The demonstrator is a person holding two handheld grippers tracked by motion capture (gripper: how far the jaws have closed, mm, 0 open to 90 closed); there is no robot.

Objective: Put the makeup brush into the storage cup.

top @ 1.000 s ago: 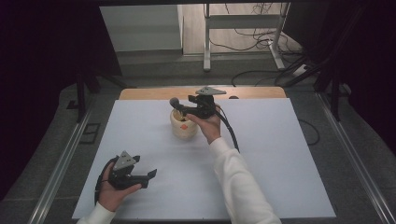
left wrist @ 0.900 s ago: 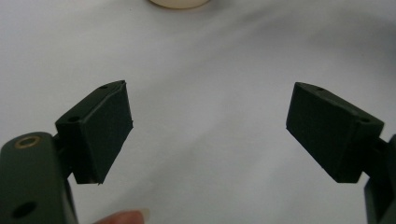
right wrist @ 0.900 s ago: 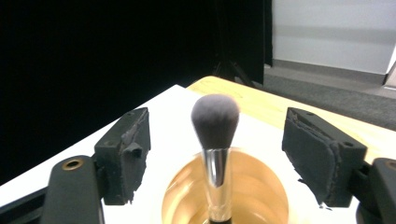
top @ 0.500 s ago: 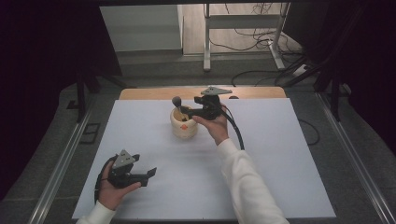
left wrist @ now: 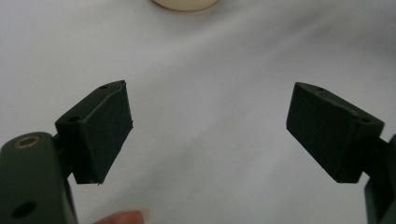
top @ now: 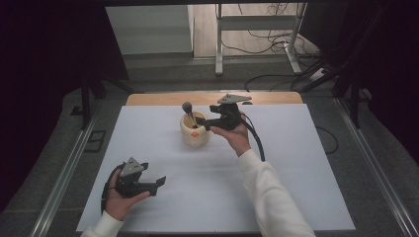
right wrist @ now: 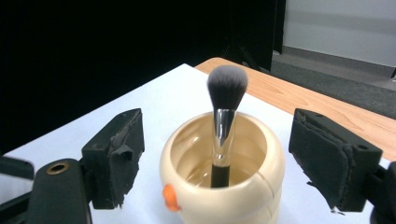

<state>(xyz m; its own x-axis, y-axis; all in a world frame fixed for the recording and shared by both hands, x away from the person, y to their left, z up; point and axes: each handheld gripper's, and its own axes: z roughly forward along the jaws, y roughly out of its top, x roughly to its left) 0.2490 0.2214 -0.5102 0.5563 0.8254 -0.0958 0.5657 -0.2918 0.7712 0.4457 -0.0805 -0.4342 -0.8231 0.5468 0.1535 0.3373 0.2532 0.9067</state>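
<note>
step: brush (right wrist: 226,122) released upright in cream cup (right wrist: 223,181) | right claw (top: 206,122) just spread, empty, centre frame | left claw (top: 154,182) spread, idle, lower left | next: withdraw clear of the bristles

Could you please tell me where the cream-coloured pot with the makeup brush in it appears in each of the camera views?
High view: the cream pot stands at the table's far middle, just left of the right gripper.
Left gripper view: its base peeks in at the top edge.
Right gripper view: the pot sits bottom centre between the open jaws.
Shared landmark: the white table cover, under the pot in all three.
</note>
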